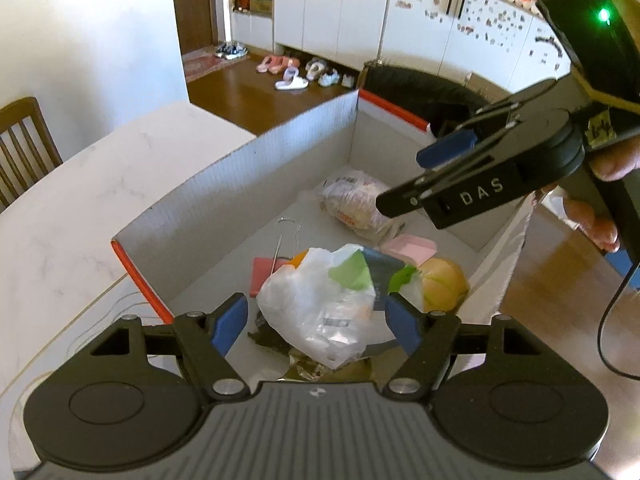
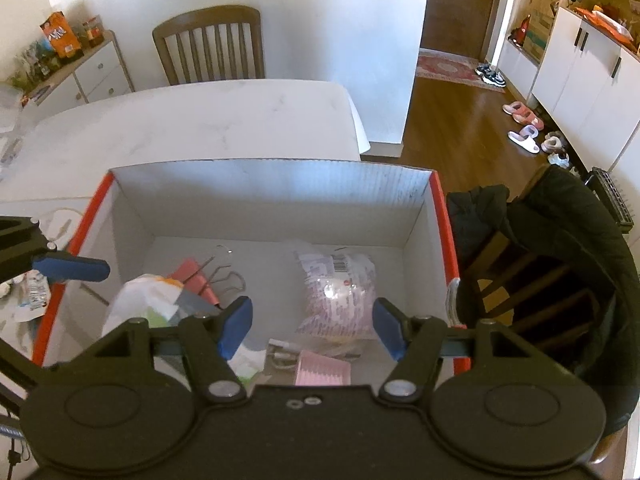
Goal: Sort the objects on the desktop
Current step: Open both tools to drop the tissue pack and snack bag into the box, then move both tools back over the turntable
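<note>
Both grippers, left [image 1: 316,320] & right [image 2: 312,330], jaws wide, nothing held, over box [image 2: 272,184]; crinkly bag [image 1: 320,312] prob slips if pinched shallow

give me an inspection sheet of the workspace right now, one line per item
surface: white marble-look table, mostly bare.
job's things: open box holds a white plastic bag, binder clips, a wrapped packet and a pink item.
clutter: wrapper beside the box.
grippers: left claw open above the plastic bag; right claw open over the packet, both holding nothing.
cables: white cord on the table.
surroundings: wooden chair, dark jacket, shoes on the floor.
</note>
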Demonstrator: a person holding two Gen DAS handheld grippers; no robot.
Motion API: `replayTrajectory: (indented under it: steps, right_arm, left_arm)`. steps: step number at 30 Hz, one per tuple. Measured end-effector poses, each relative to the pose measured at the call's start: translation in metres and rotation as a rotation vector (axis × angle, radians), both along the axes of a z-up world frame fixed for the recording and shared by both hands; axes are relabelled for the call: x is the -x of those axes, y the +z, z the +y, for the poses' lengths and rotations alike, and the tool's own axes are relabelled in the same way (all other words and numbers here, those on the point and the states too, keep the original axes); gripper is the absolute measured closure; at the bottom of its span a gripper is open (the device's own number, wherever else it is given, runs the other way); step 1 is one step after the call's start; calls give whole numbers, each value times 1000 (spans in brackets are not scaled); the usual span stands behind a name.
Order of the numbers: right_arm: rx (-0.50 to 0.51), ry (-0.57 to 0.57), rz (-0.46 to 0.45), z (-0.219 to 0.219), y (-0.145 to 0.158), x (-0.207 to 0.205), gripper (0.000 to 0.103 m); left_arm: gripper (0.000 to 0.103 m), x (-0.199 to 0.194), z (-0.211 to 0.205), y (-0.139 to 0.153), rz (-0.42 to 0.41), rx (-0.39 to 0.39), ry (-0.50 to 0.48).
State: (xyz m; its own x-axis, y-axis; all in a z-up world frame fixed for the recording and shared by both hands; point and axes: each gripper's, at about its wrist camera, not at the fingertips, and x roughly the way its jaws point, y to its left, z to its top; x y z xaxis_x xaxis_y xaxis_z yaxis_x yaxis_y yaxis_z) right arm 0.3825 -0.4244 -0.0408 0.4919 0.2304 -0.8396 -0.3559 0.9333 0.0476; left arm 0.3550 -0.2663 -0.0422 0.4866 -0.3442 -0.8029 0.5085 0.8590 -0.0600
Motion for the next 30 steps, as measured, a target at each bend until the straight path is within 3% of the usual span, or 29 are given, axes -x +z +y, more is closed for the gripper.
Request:
replayTrajectory:
  steps: [16, 30]
  right_arm:
    - [-104, 37, -64, 14, 38, 57, 36]
    - [-140, 55, -107, 66, 57, 98, 36]
  left_arm:
    - [28, 41, 33, 36, -98, 136, 63]
    - [28, 74, 105, 54, -126, 209, 126]
